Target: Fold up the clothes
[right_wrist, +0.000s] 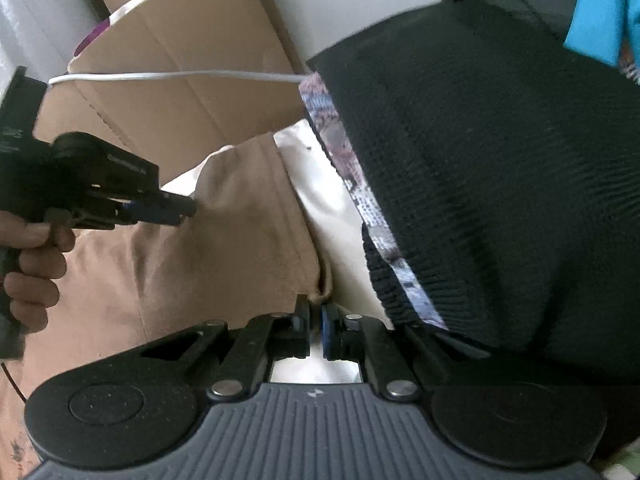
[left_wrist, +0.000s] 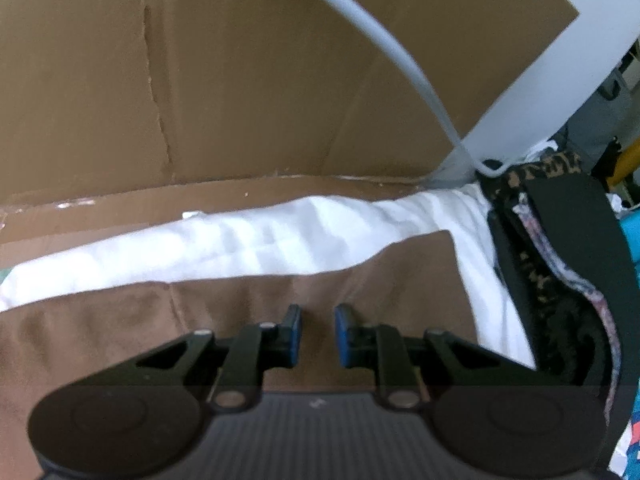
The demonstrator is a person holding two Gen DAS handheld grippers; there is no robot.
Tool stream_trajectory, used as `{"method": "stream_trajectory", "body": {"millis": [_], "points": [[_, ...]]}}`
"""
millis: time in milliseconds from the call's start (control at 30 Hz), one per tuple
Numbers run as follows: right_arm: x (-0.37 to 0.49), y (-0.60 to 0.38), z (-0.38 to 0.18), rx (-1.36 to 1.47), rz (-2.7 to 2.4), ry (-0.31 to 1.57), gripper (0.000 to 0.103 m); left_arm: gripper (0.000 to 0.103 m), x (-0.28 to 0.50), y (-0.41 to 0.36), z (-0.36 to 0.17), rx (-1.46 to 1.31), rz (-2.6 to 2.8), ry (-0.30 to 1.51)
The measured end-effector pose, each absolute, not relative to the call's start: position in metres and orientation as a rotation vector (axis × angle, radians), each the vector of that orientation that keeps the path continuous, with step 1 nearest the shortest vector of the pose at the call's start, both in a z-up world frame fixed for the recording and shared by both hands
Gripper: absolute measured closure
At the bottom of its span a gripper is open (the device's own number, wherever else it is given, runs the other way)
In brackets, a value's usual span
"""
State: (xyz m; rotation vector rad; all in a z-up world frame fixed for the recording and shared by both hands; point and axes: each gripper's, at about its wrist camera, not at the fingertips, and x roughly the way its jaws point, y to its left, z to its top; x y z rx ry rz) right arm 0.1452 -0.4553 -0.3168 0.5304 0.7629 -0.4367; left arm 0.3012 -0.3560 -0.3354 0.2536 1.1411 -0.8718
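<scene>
The brown garment (left_wrist: 280,300) is a soft, matte tan cloth, lightly creased, with a stitched seam crossing it. It lies flat on a white sheet (left_wrist: 248,240), in front of a cardboard box wall (left_wrist: 200,80). In the left wrist view its long edge runs left to right, ending in a square corner at the right. The left gripper (left_wrist: 318,334) hovers over it, fingers parted, nothing between them. The right gripper (right_wrist: 316,330) has its fingers clenched on the garment's near edge. A black knit garment (right_wrist: 500,180) lies just beside.
</scene>
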Motion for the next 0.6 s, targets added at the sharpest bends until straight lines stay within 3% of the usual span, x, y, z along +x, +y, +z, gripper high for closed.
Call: {"method": "stream_trajectory", "body": {"millis": [400, 600], "points": [[0.133, -0.45, -0.314, 0.446, -0.504, 0.793, 0.091, 0.084, 0.289, -0.388, -0.339, 0.264, -0.887, 1.065], [0.123, -0.441, -0.304, 0.4, -0.46, 0.729, 0.09, 0.093, 0.282, -0.392, -0.331, 0.271, -0.911, 1.02]]}}
